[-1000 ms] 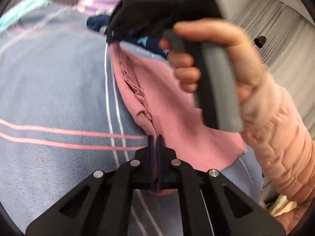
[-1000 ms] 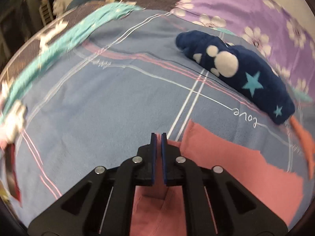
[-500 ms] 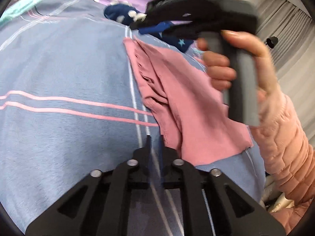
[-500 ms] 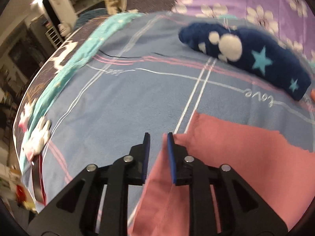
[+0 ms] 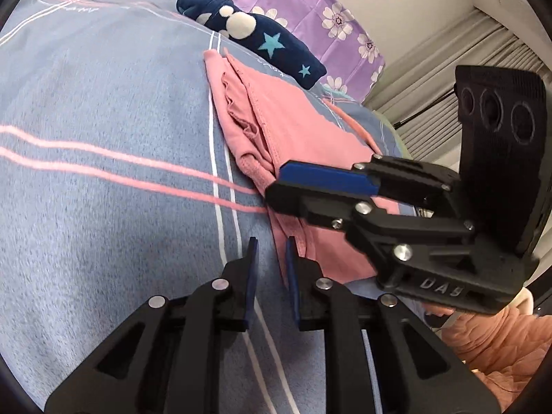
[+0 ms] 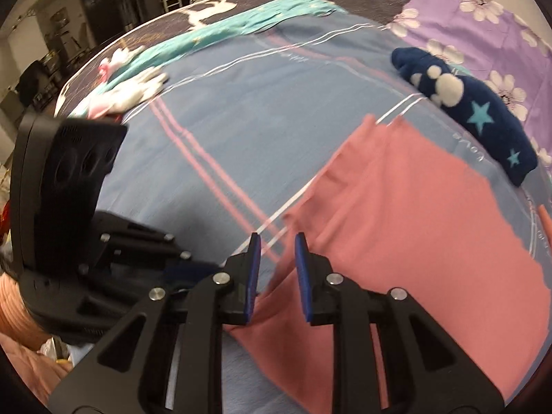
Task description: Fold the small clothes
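Note:
A pink garment [image 5: 286, 127] lies folded on the blue striped bed sheet [image 5: 103, 138]; it also shows in the right wrist view [image 6: 414, 214]. My left gripper [image 5: 270, 252] is open and empty, just above the garment's near left edge. My right gripper [image 6: 276, 252] is open and empty over the garment's left edge. In the left wrist view the right gripper [image 5: 276, 188] reaches in from the right, low over the garment. In the right wrist view the left gripper's body [image 6: 79, 214] shows at the left.
A navy garment with stars and white dots [image 5: 255, 38] lies beyond the pink one, also in the right wrist view [image 6: 465, 110]. A purple flowered cover [image 5: 310, 3] is behind it. A teal cloth [image 6: 214, 34] and white items [image 6: 134, 89] lie far left.
Both grippers have let go of the pink garment and opened. The garment now lies flat on the sheet. The right gripper has dropped low across the garment.

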A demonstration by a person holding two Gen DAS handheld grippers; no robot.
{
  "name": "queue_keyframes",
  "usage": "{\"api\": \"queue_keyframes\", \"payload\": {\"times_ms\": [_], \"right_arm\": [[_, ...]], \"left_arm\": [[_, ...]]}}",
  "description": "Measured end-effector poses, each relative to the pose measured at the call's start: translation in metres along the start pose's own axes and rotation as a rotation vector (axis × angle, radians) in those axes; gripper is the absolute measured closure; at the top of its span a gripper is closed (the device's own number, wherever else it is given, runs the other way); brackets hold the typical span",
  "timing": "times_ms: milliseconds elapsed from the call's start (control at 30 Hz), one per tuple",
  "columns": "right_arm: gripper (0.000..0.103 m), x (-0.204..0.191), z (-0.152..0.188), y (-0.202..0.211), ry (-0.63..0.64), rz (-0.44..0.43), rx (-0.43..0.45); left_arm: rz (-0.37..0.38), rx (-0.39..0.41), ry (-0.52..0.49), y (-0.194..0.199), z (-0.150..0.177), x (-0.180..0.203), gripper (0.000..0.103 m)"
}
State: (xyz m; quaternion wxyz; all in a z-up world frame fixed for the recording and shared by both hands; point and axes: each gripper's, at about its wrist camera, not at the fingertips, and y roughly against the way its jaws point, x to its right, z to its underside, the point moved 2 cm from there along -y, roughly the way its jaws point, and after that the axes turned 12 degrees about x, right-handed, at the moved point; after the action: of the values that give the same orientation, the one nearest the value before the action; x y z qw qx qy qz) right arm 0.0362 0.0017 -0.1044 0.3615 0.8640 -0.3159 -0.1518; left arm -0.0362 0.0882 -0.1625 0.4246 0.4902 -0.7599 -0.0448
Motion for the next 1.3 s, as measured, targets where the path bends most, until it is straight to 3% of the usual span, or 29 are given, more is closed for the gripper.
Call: {"api": "queue_keyframes", "payload": {"times_ms": [133,233,300,333,500,633,700,800,900,967,1000,1033,1067,1100,1233,1300], "right_arm": [[0.083,0.0,-0.001,-0.012,-0.002,0.028,-0.036],[0.083,-0.007,0.001,-0.023,0.084,0.096,-0.066],[0.088,-0.009,0.004,-0.029,0.132,0.149,-0.083],[0.1,-0.006,0.004,-0.029,0.114,0.154,-0.079],[0.1,0.035,-0.003,-0.007,-0.234,-0.039,0.006],[0.1,0.077,0.013,-0.009,-0.604,-0.253,-0.008],[0.1,0.082,0.019,-0.011,-0.673,-0.319,-0.013],[0.098,0.067,0.024,-0.015,-0.652,-0.402,-0.046],[0.098,0.053,0.018,-0.01,-0.559,-0.331,-0.03],[0.096,0.05,0.013,0.002,-0.516,-0.272,0.014],[0.093,0.05,0.011,0.012,-0.49,-0.229,0.049],[0.085,0.051,0.011,0.021,-0.469,-0.194,0.074],[0.076,0.053,0.011,0.028,-0.452,-0.159,0.098],[0.073,0.054,0.012,0.038,-0.429,-0.117,0.123],[0.067,0.047,0.024,0.055,-0.285,0.015,0.14],[0.065,0.039,0.035,0.056,-0.218,0.036,0.116]], "left_arm": [[0.029,-0.012,0.007,0.007,0.007,0.004,0.083],[0.049,-0.012,-0.006,0.007,0.011,0.009,0.078],[0.053,-0.012,-0.016,0.005,0.012,0.012,0.076],[0.051,-0.011,-0.022,0.005,0.012,0.012,0.076],[0.065,-0.008,-0.013,0.005,0.011,0.011,0.076],[0.065,0.011,-0.017,0.006,0.008,0.012,0.069],[0.066,0.013,-0.026,0.004,0.007,0.014,0.065],[0.062,0.014,-0.038,0.0,0.005,0.017,0.06],[0.046,0.018,-0.038,-0.005,0.002,0.017,0.06],[0.042,0.023,-0.012,-0.008,-0.002,0.013,0.067],[0.022,0.029,0.009,-0.01,-0.004,0.008,0.085],[0.004,0.03,0.019,-0.011,-0.005,0.005,0.099],[-0.018,0.03,0.035,-0.01,-0.005,0.0,0.1],[-0.023,0.038,0.047,-0.007,-0.005,-0.002,0.1],[-0.072,0.063,-0.025,0.005,0.002,0.007,0.1],[-0.069,0.054,-0.014,0.003,0.004,0.004,0.1]]}}
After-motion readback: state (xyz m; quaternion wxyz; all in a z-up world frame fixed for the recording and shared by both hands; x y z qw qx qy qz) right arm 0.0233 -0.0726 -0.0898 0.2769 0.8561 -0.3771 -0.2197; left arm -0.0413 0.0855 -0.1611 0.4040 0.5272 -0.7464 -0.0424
